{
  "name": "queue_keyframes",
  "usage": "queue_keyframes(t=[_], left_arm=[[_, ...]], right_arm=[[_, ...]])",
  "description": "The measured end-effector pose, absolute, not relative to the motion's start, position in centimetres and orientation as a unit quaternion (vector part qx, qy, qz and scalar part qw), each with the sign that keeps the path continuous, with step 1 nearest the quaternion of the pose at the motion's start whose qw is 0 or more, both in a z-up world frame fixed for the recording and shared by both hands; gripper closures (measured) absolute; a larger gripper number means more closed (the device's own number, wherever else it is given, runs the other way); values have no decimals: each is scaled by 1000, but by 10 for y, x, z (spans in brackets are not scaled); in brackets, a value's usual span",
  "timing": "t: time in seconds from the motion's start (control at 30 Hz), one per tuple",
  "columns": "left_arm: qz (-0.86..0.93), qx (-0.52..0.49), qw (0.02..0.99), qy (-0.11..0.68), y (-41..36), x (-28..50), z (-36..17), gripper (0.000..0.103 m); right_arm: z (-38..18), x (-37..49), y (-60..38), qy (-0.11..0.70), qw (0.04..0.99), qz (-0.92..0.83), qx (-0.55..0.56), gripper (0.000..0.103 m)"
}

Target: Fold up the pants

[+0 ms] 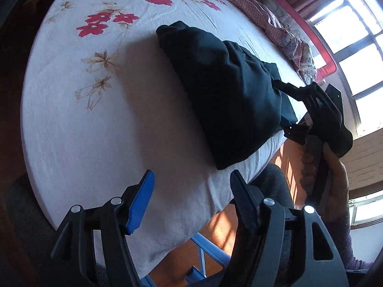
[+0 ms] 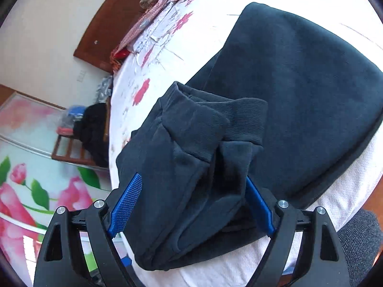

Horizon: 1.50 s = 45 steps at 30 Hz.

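Note:
Dark navy pants [image 1: 215, 91] lie folded on the white floral bed sheet [image 1: 83, 124], near its right edge. My left gripper [image 1: 191, 186] is open and empty, above the sheet's front edge, short of the pants. My right gripper [image 1: 284, 110] shows at the pants' right end in the left wrist view. In the right wrist view the cuffed leg ends [image 2: 196, 157] bunch between the blue pads [image 2: 126, 203] of my right gripper [image 2: 194, 184], which sit wide around the cloth. The rest of the pants [image 2: 299, 91] lies flat beyond.
A red patterned quilt [image 1: 263, 12] lies along the bed's far side. Windows [image 1: 354, 47] stand at the right. A blue stool [image 1: 205, 258] and wooden floor sit below the bed edge. A wooden rack with dark clothes [image 2: 88, 131] stands by a floral wardrobe.

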State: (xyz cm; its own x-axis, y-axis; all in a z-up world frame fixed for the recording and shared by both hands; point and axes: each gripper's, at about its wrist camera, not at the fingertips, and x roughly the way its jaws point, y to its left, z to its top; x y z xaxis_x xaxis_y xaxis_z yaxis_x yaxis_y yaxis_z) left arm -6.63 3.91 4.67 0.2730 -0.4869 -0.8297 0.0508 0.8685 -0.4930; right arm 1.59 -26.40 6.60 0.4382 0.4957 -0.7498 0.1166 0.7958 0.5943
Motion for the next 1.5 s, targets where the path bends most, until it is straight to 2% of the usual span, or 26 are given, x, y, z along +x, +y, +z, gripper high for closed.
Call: queue_keyframes(t=[0.03,0.07,0.1,0.13,0.17,0.27,0.43,0.5,0.6,0.7,0.73,0.77,0.8,0.83,0.9,1.07,1.2,1.5], left_arm=[[-178,-197,772,578,37,-69,44,34],[-184,-200,770,577,34,-72,42,32],[-187,-198,770,577,32,-76,40,31],[-186,-193,772,576,30,-80,37,28],[-186,-191,774,575,29,-84,34,25],[-183,-201,765,584,31,-90,23,23],[-163,-221,769,577,42,-88,26,19],[-160,-215,775,573,41,-88,30,18],[-160,-206,776,575,38,-85,31,16],[-166,-193,771,584,28,-82,27,16],[-168,-189,768,588,24,-81,26,16],[-172,-184,765,592,20,-81,23,16],[-175,-178,762,597,15,-80,22,16],[-177,-171,761,600,11,-79,21,16],[-181,-156,762,602,4,-77,23,16],[-190,-142,767,596,-15,-69,26,15],[-207,-148,766,591,-24,-70,30,14],[-209,-142,756,603,-32,-78,23,13]], right_arm=[[69,22,-253,511,801,127,283,20],[71,25,-248,511,809,130,259,32],[74,26,-242,514,812,131,243,51],[73,33,-244,513,807,144,254,61],[74,36,-247,510,798,164,276,83],[89,55,-256,480,818,199,248,89],[157,59,-266,393,851,253,240,92],[168,53,-293,358,864,247,254,94],[140,38,-349,350,866,191,302,94],[58,17,-410,400,844,80,348,93],[24,12,-423,428,826,31,366,88],[-3,3,-437,426,807,35,408,86],[-15,-7,-447,382,795,62,467,85],[-15,-12,-450,377,788,66,483,82],[6,-10,-440,388,808,63,440,72],[37,-8,-447,369,814,90,439,72],[24,-3,-463,372,799,75,467,72],[15,10,-453,408,799,33,441,72]])
